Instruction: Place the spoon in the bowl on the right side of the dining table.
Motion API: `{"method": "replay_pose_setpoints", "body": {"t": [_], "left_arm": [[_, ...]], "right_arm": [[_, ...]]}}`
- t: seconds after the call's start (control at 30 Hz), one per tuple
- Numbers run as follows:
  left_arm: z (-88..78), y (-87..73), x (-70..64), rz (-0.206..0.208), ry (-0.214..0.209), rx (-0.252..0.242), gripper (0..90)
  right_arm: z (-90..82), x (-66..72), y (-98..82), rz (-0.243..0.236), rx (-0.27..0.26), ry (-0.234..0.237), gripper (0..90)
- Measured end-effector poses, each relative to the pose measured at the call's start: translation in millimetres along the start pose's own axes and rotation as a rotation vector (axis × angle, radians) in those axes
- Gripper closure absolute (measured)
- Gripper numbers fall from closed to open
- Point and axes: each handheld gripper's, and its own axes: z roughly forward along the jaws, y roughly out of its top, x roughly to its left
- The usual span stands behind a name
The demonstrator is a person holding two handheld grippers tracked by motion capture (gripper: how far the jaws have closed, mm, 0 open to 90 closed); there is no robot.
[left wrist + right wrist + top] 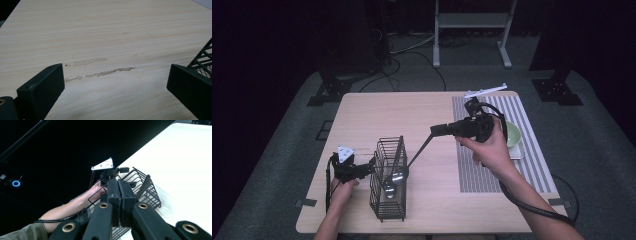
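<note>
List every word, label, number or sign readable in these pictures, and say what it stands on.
None: no legible text anywhere.
The wire basket, ladle, green bowl, striped mat and table bear no print.
The grey plate on the left gripper shows small dots, no letters.

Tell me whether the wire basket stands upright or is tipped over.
Upright: the wire basket stands on its base on the table, open top upward, a ladle leaning inside it.

Dark lab: equipment stands (327,87), floor cables (412,47), lone table (387,107).
</note>
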Motion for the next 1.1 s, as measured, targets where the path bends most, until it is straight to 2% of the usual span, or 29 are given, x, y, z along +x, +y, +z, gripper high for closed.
{"method": "replay_pose_setpoints", "body": {"t": [0.57,1.1], "left_arm": [[-0.8,-0.4,1.0,-0.013,0.000,-0.007,0.4],[-0.8,-0.4,1.3,-0.013,0.001,-0.003,0.4]], "right_arm": [[-27.8,-7.6,-4.9,0.022,-0.027,-0.011,88.6],[-54.5,-24.8,-19.5,0.062,-0.047,-0.060,88.6]]}}
